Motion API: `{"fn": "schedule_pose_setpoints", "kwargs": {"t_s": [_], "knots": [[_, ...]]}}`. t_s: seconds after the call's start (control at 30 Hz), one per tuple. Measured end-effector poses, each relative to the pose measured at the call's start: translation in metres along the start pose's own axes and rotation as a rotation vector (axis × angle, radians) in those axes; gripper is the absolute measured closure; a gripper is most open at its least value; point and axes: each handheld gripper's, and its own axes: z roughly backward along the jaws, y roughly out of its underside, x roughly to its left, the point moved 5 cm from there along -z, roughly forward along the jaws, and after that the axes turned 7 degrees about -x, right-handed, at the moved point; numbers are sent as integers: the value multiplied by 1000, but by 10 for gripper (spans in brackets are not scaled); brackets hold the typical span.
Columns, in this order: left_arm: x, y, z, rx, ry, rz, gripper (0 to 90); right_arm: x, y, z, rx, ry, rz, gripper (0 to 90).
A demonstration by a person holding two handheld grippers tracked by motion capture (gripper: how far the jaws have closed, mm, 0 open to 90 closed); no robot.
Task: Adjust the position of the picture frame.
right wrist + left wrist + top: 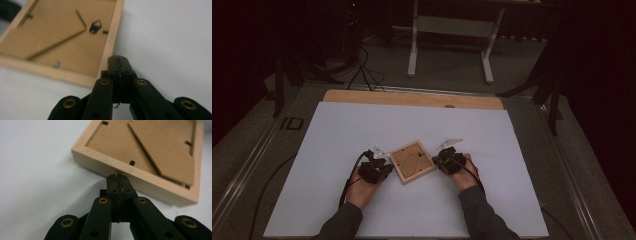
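Observation:
A small wooden picture frame [412, 161] lies face down on the white table sheet [362, 130], its brown backboard and folded stand facing up. My left gripper [386, 168] is at its left side, jaws shut, tips right against the frame's wooden edge [130, 171]. On the other side my right gripper [436, 161] is shut too, its tips [118, 58] beside the frame's right rim [110, 47]. Nothing is held between either pair of jaws. A hanger clip [95, 27] shows on the backboard.
The white sheet covers a wooden board [412, 98] whose far edge shows. Beyond the table stand a white frame's legs [413, 45] and dark cables [362, 70] on the floor. Bare sheet lies all around the picture frame.

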Motion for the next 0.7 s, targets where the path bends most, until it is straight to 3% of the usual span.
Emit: {"fn": "schedule_pose_setpoints", "kwargs": {"t_s": [0.1,0.23,0.37,0.53,0.7], "knots": [[2,-1,-2,-4,-1,12,889,5,8,5,-21,-19,-25,898],[1,-2,-4,-8,-6,10,890,12,15,12,-34,-20,-15,898],[-4,1,-1,5,-3,-32,889,17,21,18,-50,-26,-36,898],[-11,11,3,34,13,-78,880,22,26,21,-59,-36,-30,898],[-14,15,8,41,15,-93,881,28,27,22,-61,-37,-13,898]]}}
